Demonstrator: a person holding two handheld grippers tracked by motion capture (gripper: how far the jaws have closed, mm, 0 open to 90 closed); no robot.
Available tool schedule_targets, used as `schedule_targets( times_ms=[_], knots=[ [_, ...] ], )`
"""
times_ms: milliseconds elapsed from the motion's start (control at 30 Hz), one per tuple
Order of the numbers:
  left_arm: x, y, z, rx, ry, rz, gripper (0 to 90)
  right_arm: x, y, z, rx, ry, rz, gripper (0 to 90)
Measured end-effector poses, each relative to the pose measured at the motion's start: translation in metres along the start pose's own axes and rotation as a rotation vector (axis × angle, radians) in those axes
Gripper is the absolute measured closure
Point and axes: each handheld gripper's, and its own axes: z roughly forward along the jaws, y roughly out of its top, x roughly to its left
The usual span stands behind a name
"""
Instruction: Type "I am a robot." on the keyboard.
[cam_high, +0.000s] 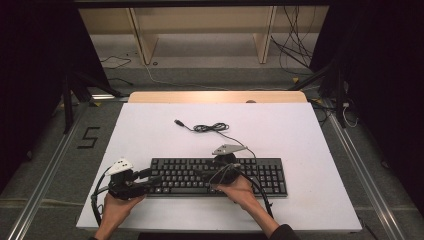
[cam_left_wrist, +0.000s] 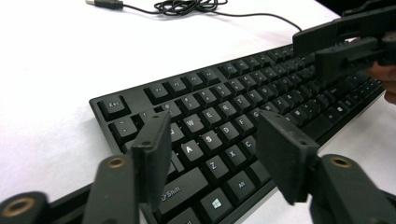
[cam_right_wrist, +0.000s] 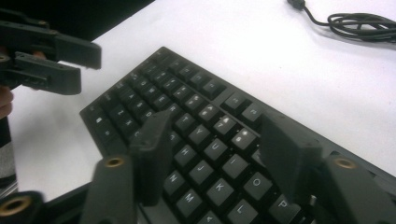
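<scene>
Black keyboard (cam_high: 220, 176) under open hand-held grippers

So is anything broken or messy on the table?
Nothing looks broken or spilled. The keyboard lies flat and straight on the white table. The one loose end is its cable, bunched in a small tangle behind it, with the plug lying bare on the table, not connected to anything.

1 keyboard (cam_high: 220, 176), 1 coiled cable (cam_high: 212, 128), 2 grippers (cam_high: 150, 176) (cam_high: 202, 175)

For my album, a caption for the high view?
Two open handheld grippers poised over a black keyboard.
</scene>
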Motion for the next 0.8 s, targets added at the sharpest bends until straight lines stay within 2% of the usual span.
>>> schedule_targets(
  times_ms=[167, 367, 467, 633, 667, 700, 800],
  knots=[
    [0.000, 0.001, -0.001, -0.025, -0.005, -0.009, 37.2, 0.005, -0.001, -0.003, 0.005, 0.014, -0.009, 38.6],
    [0.001, 0.001, -0.003, -0.051, 0.000, -0.021, 32.6, 0.010, -0.004, -0.004, 0.014, 0.026, -0.028, 39.1],
    [0.001, 0.001, -0.003, -0.047, 0.004, -0.022, 32.2, 0.014, -0.006, -0.004, 0.027, 0.037, -0.046, 45.6],
    [0.001, 0.001, -0.003, -0.044, 0.005, -0.020, 30.5, 0.020, -0.010, -0.003, 0.056, 0.050, -0.073, 64.7],
    [0.001, 0.001, -0.003, -0.043, 0.006, -0.020, 30.5, 0.020, -0.010, -0.003, 0.056, 0.050, -0.073, 64.7],
    [0.002, 0.001, -0.003, -0.043, 0.006, -0.021, 29.9, 0.022, -0.012, -0.003, 0.062, 0.056, -0.087, 70.5],
    [0.002, 0.001, -0.003, -0.052, 0.003, -0.029, 28.9, 0.024, -0.014, -0.002, 0.074, 0.061, -0.100, 77.3]
  ],
)
